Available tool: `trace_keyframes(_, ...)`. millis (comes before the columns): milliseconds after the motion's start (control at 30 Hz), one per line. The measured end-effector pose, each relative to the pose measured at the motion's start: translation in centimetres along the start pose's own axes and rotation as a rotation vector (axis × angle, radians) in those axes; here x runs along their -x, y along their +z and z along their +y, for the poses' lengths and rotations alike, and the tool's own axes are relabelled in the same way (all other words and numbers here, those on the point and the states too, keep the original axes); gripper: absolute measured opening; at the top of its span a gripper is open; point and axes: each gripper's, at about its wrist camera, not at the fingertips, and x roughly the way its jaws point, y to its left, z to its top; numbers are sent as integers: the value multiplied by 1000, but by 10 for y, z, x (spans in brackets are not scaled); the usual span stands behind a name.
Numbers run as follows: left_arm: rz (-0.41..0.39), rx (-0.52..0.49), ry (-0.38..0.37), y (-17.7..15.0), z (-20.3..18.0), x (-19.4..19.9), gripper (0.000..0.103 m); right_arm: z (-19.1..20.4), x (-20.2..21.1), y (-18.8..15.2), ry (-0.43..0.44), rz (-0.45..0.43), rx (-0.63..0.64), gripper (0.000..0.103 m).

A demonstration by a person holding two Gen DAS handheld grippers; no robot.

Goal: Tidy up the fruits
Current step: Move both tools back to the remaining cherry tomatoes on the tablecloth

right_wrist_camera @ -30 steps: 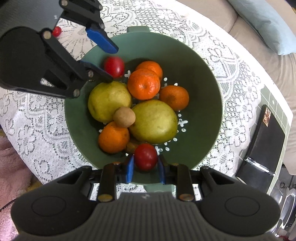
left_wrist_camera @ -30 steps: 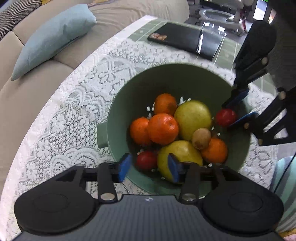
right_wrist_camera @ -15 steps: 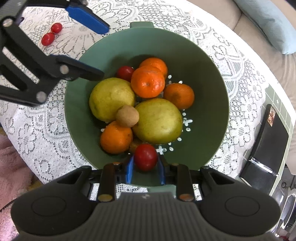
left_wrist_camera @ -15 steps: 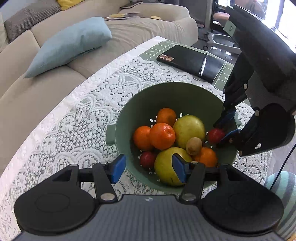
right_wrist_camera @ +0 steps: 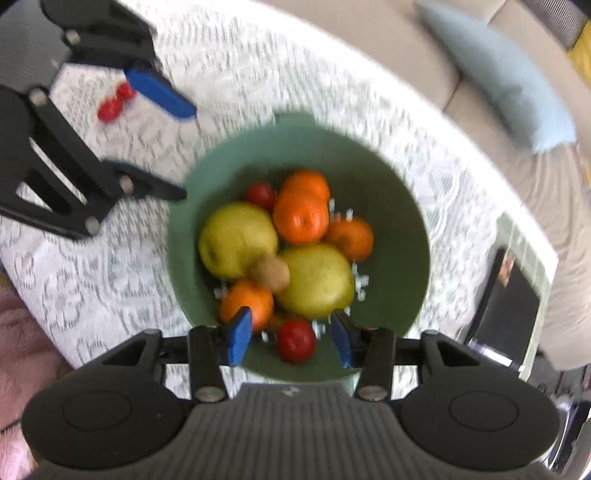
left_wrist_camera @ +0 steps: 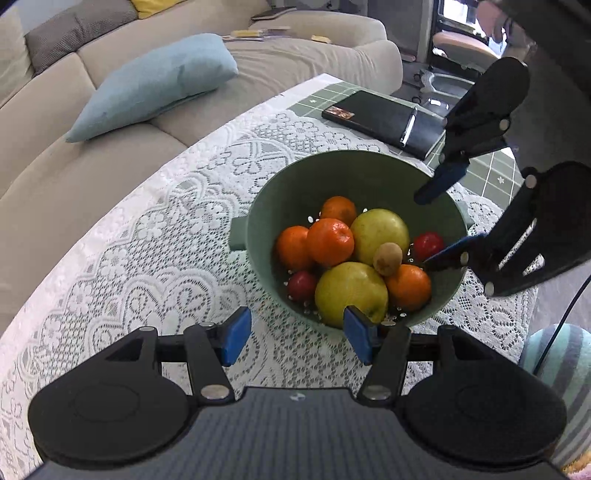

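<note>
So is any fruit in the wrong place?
Yes: two small red fruits lie out on the lace tablecloth, apart from the green bowl that holds the other fruit. Nothing looks spilled or broken.

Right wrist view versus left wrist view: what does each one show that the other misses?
Only the right wrist view shows two small red fruits lying on the lace cloth outside the bowl, past the left gripper.

Only the left wrist view shows the striped round object off the table edge and the sofa's grey cushion.

Both show the green bowl of oranges, two yellow-green fruits and a small brown fruit, the black notebook, the blue pillow and both open grippers, including the right gripper.
</note>
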Motion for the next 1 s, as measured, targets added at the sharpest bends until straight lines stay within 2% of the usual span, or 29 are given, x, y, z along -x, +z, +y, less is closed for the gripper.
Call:
trace_keyframes(167,-20,73,14,-17,10,8,68,23,15,10,-7,-105,-3,53)
trace_keyframes(367,-38,167,56,-41,25,16,68,56,25,29,44,-209,35,53)
trace_keyframes(633,-29,266,118,-79,59,29,68,95,8,49,111,-261,63,53)
trace_keyframes(733,-32,324,117,-95,75,32,68,106,1,53,126,-278,58,53)
trace_keyframes(1000,-108,442,155,-131,100,37,68,133,-20,68,127,-393,-9,54)
